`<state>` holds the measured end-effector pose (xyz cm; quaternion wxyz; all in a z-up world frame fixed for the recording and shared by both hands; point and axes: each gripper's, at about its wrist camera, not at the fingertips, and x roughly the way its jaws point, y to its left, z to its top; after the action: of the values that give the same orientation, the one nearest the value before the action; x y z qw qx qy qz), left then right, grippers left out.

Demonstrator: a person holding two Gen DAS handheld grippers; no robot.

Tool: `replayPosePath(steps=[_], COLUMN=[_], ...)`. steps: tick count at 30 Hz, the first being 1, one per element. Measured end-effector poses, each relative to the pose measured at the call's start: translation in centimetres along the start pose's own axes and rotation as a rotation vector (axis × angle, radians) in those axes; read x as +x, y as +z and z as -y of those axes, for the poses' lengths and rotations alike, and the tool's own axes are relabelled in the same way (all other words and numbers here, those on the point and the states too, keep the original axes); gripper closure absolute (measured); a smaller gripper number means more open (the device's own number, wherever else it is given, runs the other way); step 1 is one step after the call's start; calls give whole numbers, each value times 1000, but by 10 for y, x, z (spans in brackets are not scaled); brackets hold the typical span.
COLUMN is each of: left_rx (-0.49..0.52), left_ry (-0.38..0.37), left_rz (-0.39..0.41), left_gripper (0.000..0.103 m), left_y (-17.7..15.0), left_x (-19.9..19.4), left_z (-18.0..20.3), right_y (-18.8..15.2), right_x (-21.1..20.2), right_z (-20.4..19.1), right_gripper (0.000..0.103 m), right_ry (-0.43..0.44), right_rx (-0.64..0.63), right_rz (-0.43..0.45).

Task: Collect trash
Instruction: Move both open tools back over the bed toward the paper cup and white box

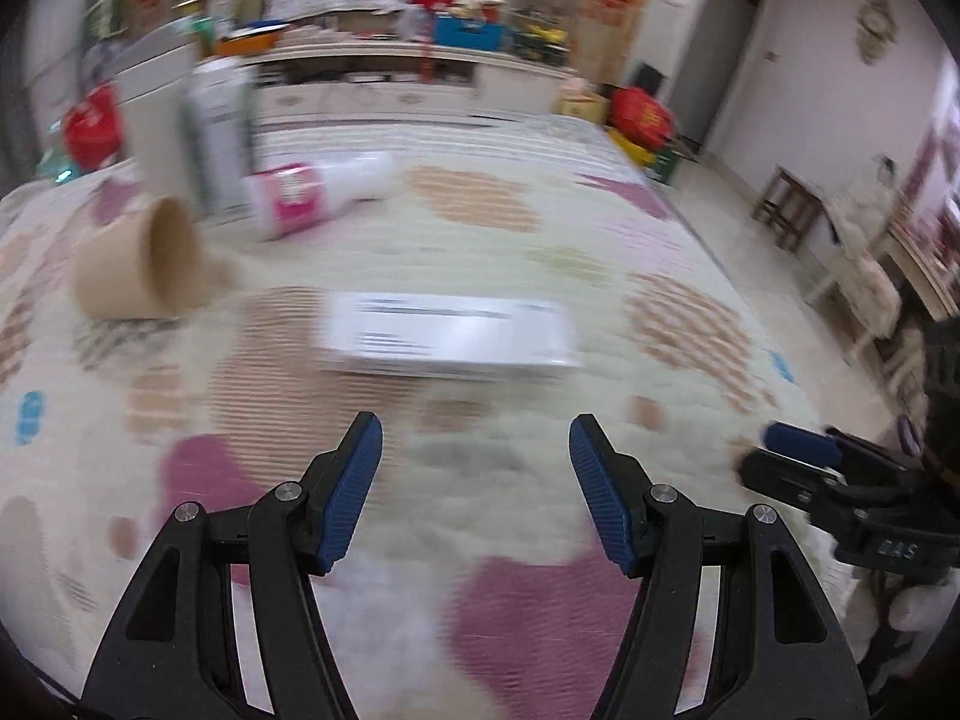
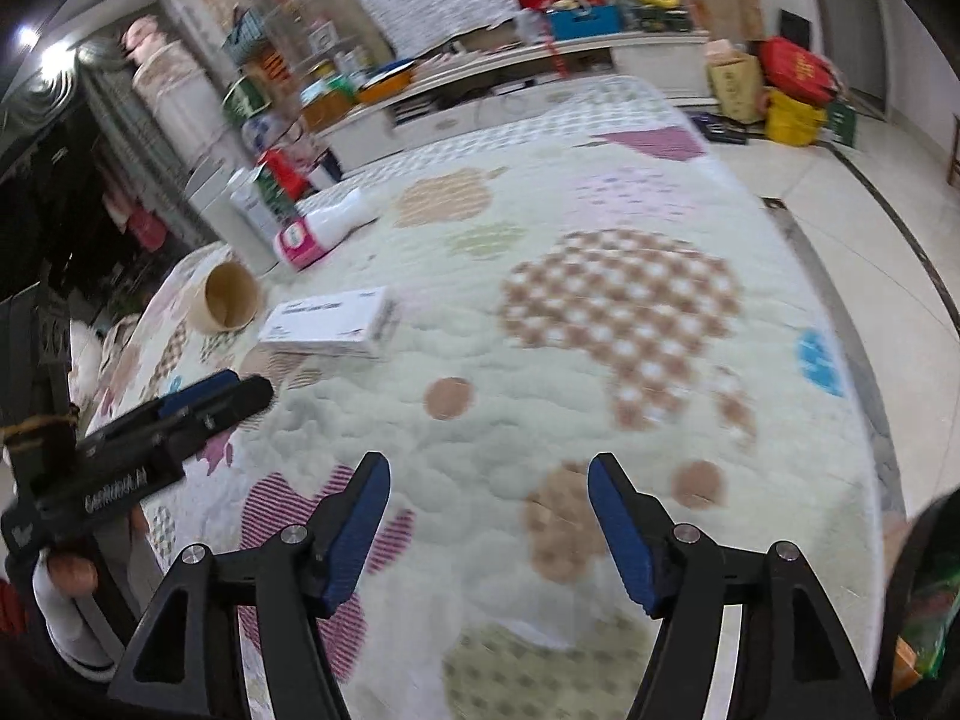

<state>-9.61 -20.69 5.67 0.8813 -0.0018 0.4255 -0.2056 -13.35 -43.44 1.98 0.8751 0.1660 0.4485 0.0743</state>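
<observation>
Two tools are seen, one in each hand. The left tool [image 1: 474, 444] is held open, with two blue ribbed pads apart and nothing between them. The right tool [image 2: 489, 483] is open too, and nothing is gripped by it. Each tool is also caught from the side in the other tool's camera.

Both tools are held above a soft quilted blanket [image 2: 540, 360] with pink, brown, green and blue patches. The blanket is spread over a wide flat surface.

Four pieces of trash are counted on the blanket. Nearest to the left tool, one flat white cardboard box [image 1: 447, 336] with blue print is lying on its broad side. To the left of it, one brown paper cup [image 1: 141, 264] is tipped on its side, with its open mouth turned toward the box. Farther back, one white plastic bottle with a pink label [image 1: 324, 189] is lying down. Just beside it, one tall white carton with green print [image 1: 219, 132] is standing upright. The box and the cup are near each other but not touching.

Behind the blanket, one long white cabinet [image 1: 384, 84] with many coloured things on top is seen, but these are too blurred to be counted.
</observation>
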Motion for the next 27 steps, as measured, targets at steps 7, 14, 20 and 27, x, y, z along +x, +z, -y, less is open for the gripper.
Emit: replayPosePath(steps=[7, 14, 20, 27], left_rx=[-147, -242, -342, -322], left_ry=[85, 181, 349, 326], left_rz=[55, 86, 105, 8], left_gripper=[39, 39, 39, 39], left_y=[18, 46, 79, 96], left_x=[-9, -14, -2, 45], left_z=[-97, -176, -246, -265], right_y=[15, 19, 17, 21], right_x=[31, 52, 55, 54], right_z=[-27, -44, -48, -49], right_gripper=[29, 29, 29, 29], right_ry=[41, 57, 60, 57], right_rx=[-40, -66, -67, -61], right_rz=[-21, -58, -73, -75])
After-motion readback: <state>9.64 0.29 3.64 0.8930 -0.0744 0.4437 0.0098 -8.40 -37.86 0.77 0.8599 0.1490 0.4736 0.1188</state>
